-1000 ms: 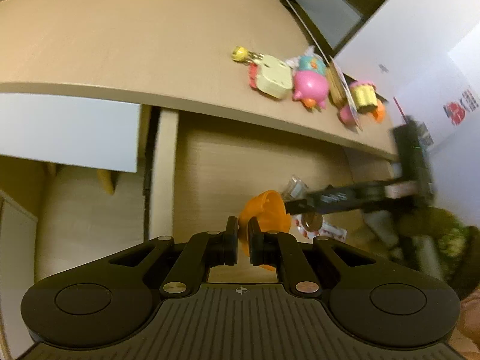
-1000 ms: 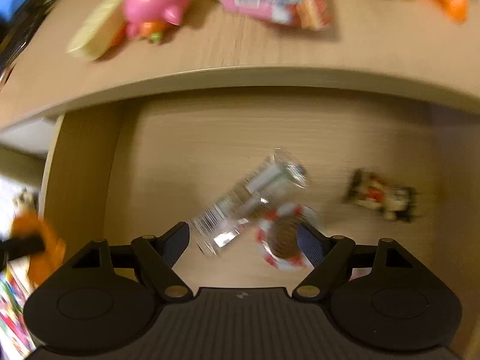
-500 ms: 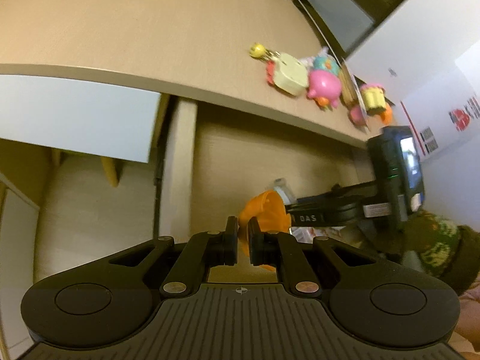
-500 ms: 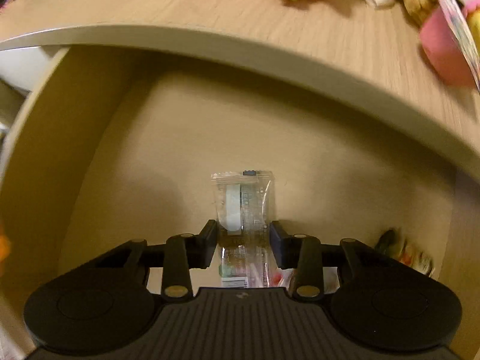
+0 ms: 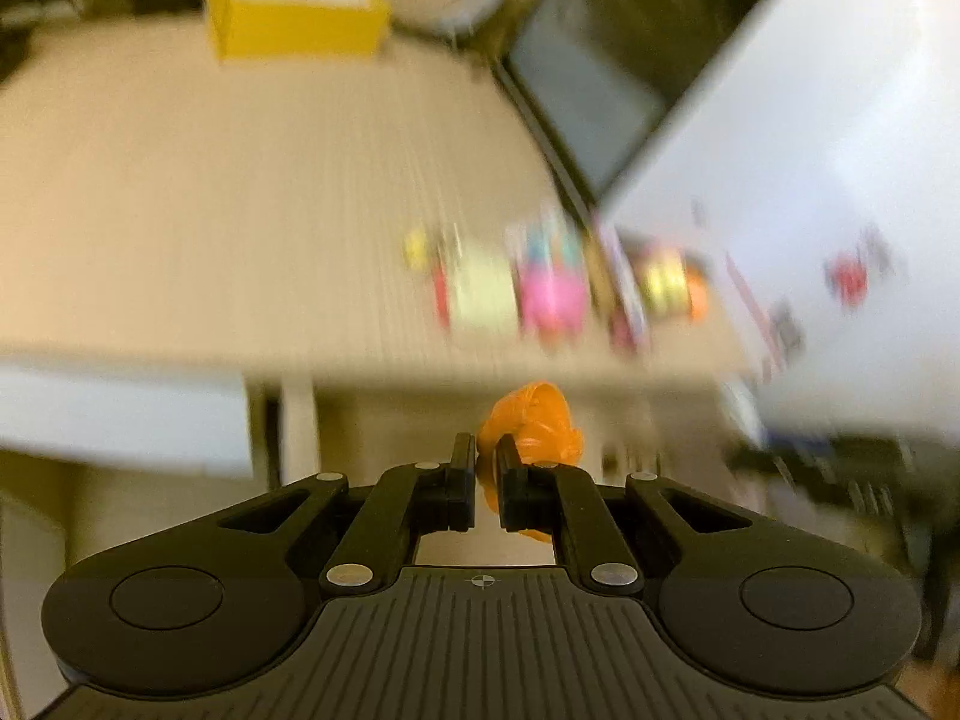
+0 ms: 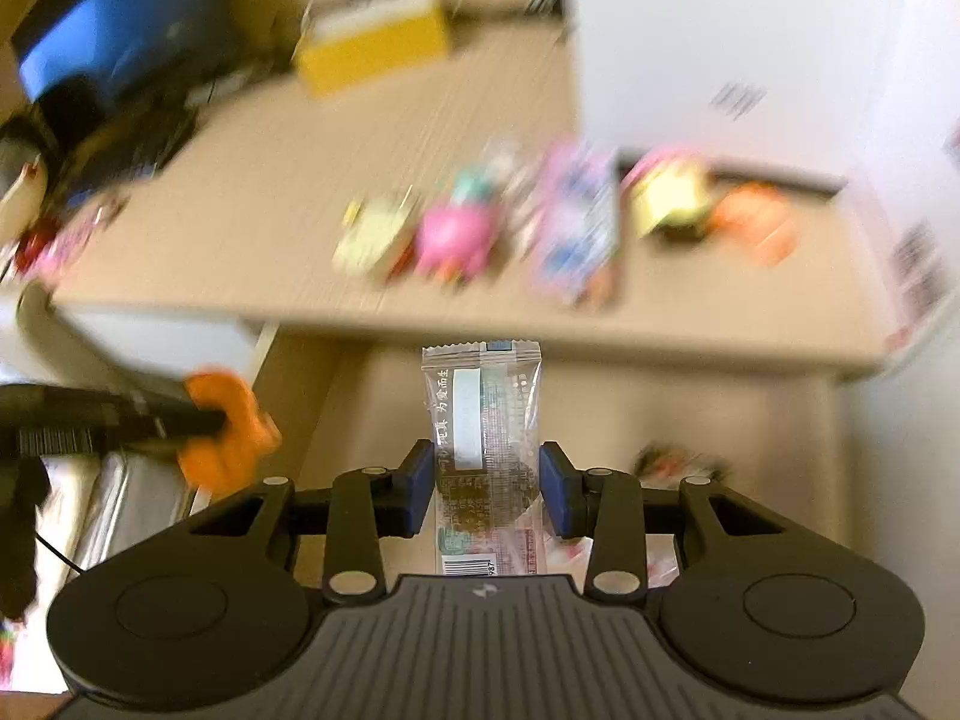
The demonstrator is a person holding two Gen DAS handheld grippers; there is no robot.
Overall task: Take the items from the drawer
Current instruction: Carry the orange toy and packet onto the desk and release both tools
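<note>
My left gripper (image 5: 487, 468) is shut on an orange toy (image 5: 537, 420), held up in front of the desk edge; the same orange toy (image 6: 225, 429) shows at the left of the right wrist view. My right gripper (image 6: 486, 483) is shut on a clear snack packet (image 6: 483, 432) that stands upright between its blue pads, above the open drawer (image 6: 690, 414). Another small wrapped item (image 6: 678, 462) lies in the drawer to the right. Both views are blurred by motion.
On the desk (image 6: 420, 138) sits a row of toys: a cream one (image 6: 372, 228), a pink one (image 6: 456, 240), a colourful packet (image 6: 579, 228), an orange one (image 6: 756, 222). A yellow box (image 6: 372, 39) stands at the back. A white wall (image 5: 810, 180) rises on the right.
Both grippers have risen out of the drawer with their items. The right gripper closed on the packet and lifted it; the desk top now fills both views.
</note>
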